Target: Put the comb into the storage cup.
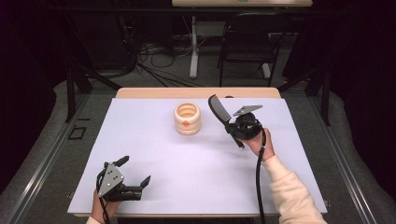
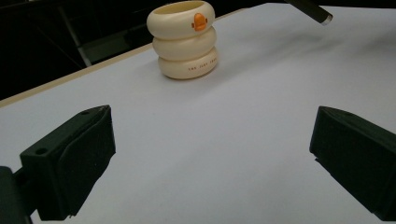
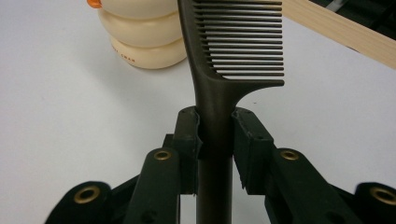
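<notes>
Right gripper view: comb (image 3: 219, 70) teeth up close, right tongs (image 3: 215, 135) clamped on handle. High view: left tongs (image 1: 135, 172) spread wide, empty, near counter (image 1: 196, 158) edge, far from cream holder (image 1: 187, 118).

Comb (image 3: 219, 70): dark matt plastic, smooth. Ringed cup (image 2: 184, 39): cream glossy plastic. Bench (image 1: 187, 163): matt white sheet, wood edge.

1. The right gripper (image 1: 232, 125) is black, with a grey three-cornered plate (image 1: 247, 110) on top and brass-coloured rivets (image 3: 162, 155) in its linkage.
2. A black cable (image 1: 259, 186) trails from it over a cream sleeve (image 1: 293, 193).
3. The left gripper (image 1: 134, 171) has a matching screw-dotted plate.
</notes>
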The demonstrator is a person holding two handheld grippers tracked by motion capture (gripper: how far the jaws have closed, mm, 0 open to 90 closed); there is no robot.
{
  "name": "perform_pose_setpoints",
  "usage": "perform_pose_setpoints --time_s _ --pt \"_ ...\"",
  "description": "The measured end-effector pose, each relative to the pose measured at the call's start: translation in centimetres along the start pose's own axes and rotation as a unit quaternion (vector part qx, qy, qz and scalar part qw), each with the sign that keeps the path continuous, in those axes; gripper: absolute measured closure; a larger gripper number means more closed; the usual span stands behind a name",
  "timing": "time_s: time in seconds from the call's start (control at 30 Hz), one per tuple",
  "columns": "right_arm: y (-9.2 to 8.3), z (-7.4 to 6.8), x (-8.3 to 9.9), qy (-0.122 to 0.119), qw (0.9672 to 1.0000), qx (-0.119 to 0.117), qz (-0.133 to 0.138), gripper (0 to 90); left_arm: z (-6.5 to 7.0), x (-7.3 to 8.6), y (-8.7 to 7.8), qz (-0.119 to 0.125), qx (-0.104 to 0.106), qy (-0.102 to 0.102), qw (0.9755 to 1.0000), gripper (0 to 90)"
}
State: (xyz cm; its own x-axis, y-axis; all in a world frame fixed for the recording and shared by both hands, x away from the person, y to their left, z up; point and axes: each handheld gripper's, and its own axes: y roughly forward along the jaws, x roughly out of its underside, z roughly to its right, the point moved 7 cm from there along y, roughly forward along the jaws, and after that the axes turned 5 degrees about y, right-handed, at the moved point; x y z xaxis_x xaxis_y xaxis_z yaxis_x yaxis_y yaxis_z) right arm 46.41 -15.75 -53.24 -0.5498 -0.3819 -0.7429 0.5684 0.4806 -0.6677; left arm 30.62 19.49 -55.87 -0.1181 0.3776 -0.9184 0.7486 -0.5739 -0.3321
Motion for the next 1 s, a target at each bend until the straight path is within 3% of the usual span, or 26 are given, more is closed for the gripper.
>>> perform_pose_setpoints --time_s 1.0 --pt "0.0 -0.9 -3.1 -0.012 0.9995 0.001 0.030 72.6 0.0 0.0 0.0 0.001 0.001 -0.003 1.0000 0.3"
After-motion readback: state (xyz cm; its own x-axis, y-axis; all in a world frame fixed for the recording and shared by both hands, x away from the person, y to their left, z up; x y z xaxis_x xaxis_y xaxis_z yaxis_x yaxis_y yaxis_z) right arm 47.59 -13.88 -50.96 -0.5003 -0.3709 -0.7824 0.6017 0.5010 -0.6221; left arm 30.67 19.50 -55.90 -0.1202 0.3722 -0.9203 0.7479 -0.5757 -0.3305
